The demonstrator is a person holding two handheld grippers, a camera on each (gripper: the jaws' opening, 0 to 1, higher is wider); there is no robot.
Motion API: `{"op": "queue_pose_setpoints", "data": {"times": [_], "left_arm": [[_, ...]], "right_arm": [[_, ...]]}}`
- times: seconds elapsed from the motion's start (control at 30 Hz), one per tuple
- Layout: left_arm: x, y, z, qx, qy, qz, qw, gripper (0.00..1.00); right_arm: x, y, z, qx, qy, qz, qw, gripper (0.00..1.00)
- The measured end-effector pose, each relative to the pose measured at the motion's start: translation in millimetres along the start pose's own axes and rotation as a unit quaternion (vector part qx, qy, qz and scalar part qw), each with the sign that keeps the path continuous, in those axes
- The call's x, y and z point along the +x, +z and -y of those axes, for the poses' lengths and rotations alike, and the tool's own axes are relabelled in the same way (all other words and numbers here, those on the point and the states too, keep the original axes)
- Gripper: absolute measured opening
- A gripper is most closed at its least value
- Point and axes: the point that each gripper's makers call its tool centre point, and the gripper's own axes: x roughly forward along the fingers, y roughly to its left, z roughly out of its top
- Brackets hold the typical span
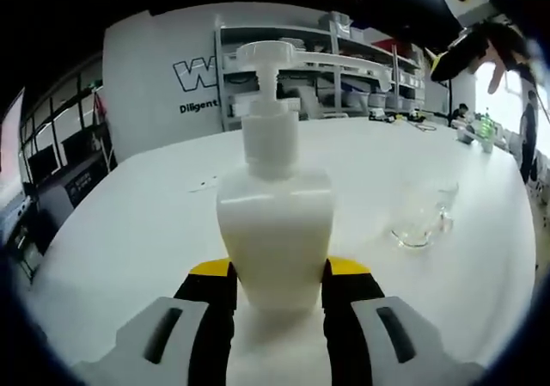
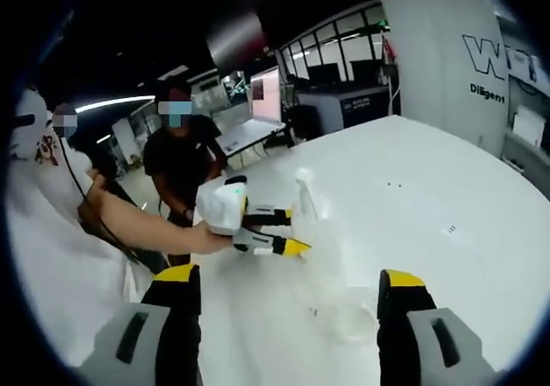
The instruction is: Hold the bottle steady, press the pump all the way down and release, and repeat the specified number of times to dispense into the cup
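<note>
Left hand-held gripper clamps the white pump bottle; right hand-held gripper gapes above the clear cup.

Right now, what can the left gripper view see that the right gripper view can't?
Left gripper view alone: storage shelves behind the table, and the right gripper raised at top right. Right gripper view alone: a person in a white top holding the left gripper, and a person in black standing behind. Both share the white table, the white pump bottle held in the left jaws, and the clear glass cup.
</note>
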Motion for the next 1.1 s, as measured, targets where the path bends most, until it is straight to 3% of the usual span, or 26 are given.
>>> {"op": "queue_pose_setpoints", "data": {"times": [0.27,0.33,0.4,1.1], "left_arm": [[-13.2,-8.9,-37.5,-0.018,0.038,-0.004,0.9991,0.37],[-16.3,-10.7,-44.9,-0.023,0.045,-0.004,0.9987,0.37],[-18.5,-12.5,-50.3,-0.026,0.052,-0.005,0.9983,0.37],[-28.9,-19.2,-72.6,-0.038,0.073,-0.008,0.9966,0.37]], "right_arm": [[-4.6,-6.5,-0.1,0.004,-0.007,0.008,0.9999,0.85],[-6.2,-6.1,-1.5,0.001,-0.004,0.011,0.9999,0.80],[-5.8,-8.4,-1.0,0.005,-0.008,0.006,0.9999,0.84],[-5.7,-12.1,-3.9,0.021,-0.006,-0.002,0.9998,0.80]]}}
